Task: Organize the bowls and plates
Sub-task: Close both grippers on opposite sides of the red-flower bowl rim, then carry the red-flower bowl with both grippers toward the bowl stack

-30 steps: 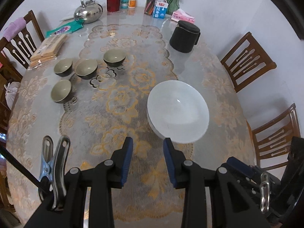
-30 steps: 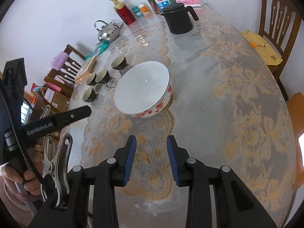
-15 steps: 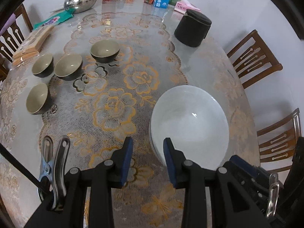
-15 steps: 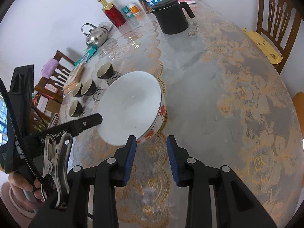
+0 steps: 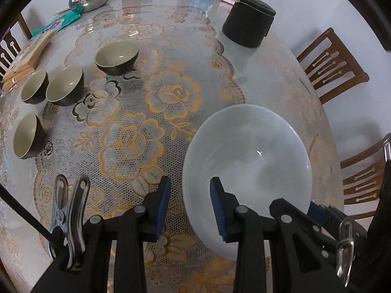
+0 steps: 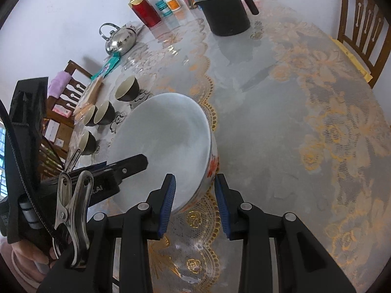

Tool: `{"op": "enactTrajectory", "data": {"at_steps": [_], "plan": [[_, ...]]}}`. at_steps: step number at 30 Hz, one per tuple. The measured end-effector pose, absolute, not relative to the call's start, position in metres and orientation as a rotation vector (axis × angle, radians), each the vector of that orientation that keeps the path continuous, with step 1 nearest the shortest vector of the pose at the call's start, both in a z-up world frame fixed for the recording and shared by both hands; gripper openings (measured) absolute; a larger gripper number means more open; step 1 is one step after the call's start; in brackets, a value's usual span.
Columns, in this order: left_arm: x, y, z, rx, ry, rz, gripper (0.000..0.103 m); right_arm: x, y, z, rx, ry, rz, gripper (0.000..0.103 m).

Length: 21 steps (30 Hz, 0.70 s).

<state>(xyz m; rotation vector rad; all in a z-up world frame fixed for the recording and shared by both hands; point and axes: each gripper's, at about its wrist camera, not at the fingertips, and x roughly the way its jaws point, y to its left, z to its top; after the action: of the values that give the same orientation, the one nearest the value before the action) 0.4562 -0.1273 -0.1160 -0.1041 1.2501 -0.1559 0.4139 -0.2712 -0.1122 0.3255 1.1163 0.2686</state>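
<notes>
Astride the big white bowl's (image 5: 246, 156) rim, left hand-held gripper (image 5: 189, 202) and right hand-held gripper (image 6: 194, 201) both stand spread, pinching nothing, on opposite sides.

I see a large white bowl (image 5: 246, 156) standing upright and empty on the lace-covered table, red flowers painted on its outer wall (image 6: 211, 166). Its near rim sits between my left claw's (image 5: 189, 204) spread fingers, and likewise my right claw's (image 6: 194, 202). Four small dark bowls (image 5: 116, 58) with pale insides stand upright, well beyond the left claw, to its left.
</notes>
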Motion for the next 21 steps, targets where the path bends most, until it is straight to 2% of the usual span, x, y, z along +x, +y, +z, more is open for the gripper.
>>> {"op": "enactTrajectory", "data": {"at_steps": [5,8,13,21], "plan": [[0.458,-0.131,-0.118,-0.101,1.245,-0.168,0.034,0.416,-0.272,-0.115,0.324,1.115,0.277,0.034],[0.459,-0.135,-0.119,-0.095,1.248,-0.170,0.030,0.416,-0.272,-0.115,0.325,1.114,0.276,0.034],[0.453,-0.138,-0.116,-0.076,1.254,-0.167,0.028,0.412,-0.272,-0.114,0.314,1.118,0.267,0.030],[0.428,-0.137,-0.105,-0.055,1.264,-0.165,0.027,0.391,-0.273,-0.106,0.332,1.119,0.273,0.028]]}}
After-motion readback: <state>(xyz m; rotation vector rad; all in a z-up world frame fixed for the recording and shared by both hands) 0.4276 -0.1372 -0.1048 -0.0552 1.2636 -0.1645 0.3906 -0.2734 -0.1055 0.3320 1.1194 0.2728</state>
